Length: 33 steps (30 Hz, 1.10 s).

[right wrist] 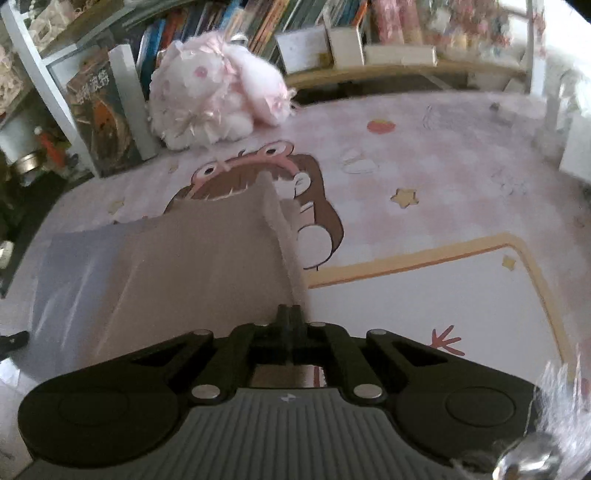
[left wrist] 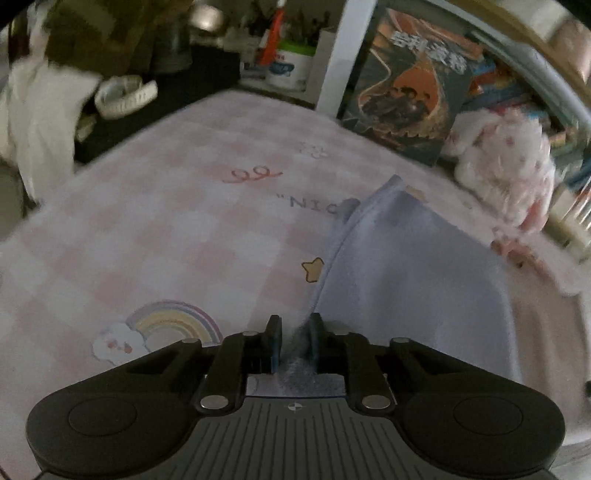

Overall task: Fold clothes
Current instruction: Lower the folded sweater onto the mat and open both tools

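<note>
A pale lavender-blue cloth (left wrist: 417,273) lies stretched over the pink patterned table mat (left wrist: 155,229), lifted at its near edge. My left gripper (left wrist: 294,326) is shut on the cloth's left near corner, with fabric bunched between the blue pads. In the right wrist view the same cloth (right wrist: 184,258) looks grey-brown and blue, and its right edge runs straight into my right gripper (right wrist: 290,309), which is shut on that edge. The cloth's far edge rests on the mat (right wrist: 424,173) over a cartoon print.
A pink plush toy (right wrist: 218,96) sits at the mat's far edge, also the plush toy (left wrist: 506,166) at right. A white shelf post (left wrist: 340,55), a book (left wrist: 402,92) and crowded bookshelves (right wrist: 314,26) stand behind. White headphones (left wrist: 123,96) lie far left.
</note>
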### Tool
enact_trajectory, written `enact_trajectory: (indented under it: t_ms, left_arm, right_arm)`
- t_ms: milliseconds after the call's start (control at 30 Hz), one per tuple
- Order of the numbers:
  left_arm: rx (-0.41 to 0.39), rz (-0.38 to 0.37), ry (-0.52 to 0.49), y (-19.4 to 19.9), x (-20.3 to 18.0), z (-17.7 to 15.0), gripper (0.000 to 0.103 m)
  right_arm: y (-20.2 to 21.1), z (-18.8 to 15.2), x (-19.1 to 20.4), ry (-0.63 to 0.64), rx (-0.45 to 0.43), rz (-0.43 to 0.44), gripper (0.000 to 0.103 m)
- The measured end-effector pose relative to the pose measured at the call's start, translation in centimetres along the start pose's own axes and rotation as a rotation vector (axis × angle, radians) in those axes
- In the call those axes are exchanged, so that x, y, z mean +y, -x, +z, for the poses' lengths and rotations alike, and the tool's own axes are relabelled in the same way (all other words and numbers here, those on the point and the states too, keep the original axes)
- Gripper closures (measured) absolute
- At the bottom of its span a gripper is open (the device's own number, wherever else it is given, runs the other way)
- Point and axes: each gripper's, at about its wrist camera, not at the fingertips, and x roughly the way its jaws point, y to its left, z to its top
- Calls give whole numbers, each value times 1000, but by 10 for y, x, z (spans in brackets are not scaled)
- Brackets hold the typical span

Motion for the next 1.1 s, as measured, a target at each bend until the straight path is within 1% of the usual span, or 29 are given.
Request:
enact_trajectory:
  t_ms: [100, 167, 233, 267, 333, 367, 400, 467, 533, 567, 700, 800, 900, 967, 1100]
  left_arm:
    - [-17, 64, 9, 3, -8, -2, 77]
    - [-49, 104, 38, 17, -14, -7, 76]
    - [-81, 143, 66, 30, -21, -13, 67]
    - [-97, 163, 80, 37, -24, -16, 64]
    - [-110, 176, 100, 49, -32, -26, 54]
    - [-109, 176, 107, 54, -36, -31, 53]
    - [-102, 174, 113, 58, -40, -37, 52]
    - [-87, 169, 124, 65, -48, -47, 51]
    - [-70, 166, 136, 70, -54, -56, 46]
    - [-64, 164, 141, 72, -56, -60, 45]
    - [-38, 146, 159, 77, -62, -73, 43]
    - [-21, 119, 186, 78, -63, -79, 42]
    - [-9, 80, 225, 74, -59, -79, 38]
    - [-3, 50, 254, 71, -54, -78, 37]
    - [-3, -18, 385, 63, -33, -74, 37]
  right_arm:
    - [-4, 0, 0, 101, 6, 26, 102]
    - [-4, 2, -1, 141, 6, 47, 102]
    - [-4, 4, -3, 180, 5, 68, 102]
    - [-2, 4, -5, 195, 2, 80, 102]
    - [2, 5, -8, 222, -5, 102, 102]
    - [4, 5, -10, 233, -9, 112, 102]
    - [8, 6, -10, 240, -14, 122, 100]
    - [16, 6, -11, 260, -26, 142, 94]
    - [24, 5, -11, 280, -37, 148, 70]
    - [28, 3, -11, 291, -38, 150, 67]
    - [35, -7, -13, 320, -7, 155, 58]
    - [37, -16, -14, 323, 32, 158, 56]
    - [40, -25, -11, 335, 53, 154, 53]
    - [41, -29, -8, 339, 68, 145, 50]
    - [45, -36, -2, 320, 78, 113, 48]
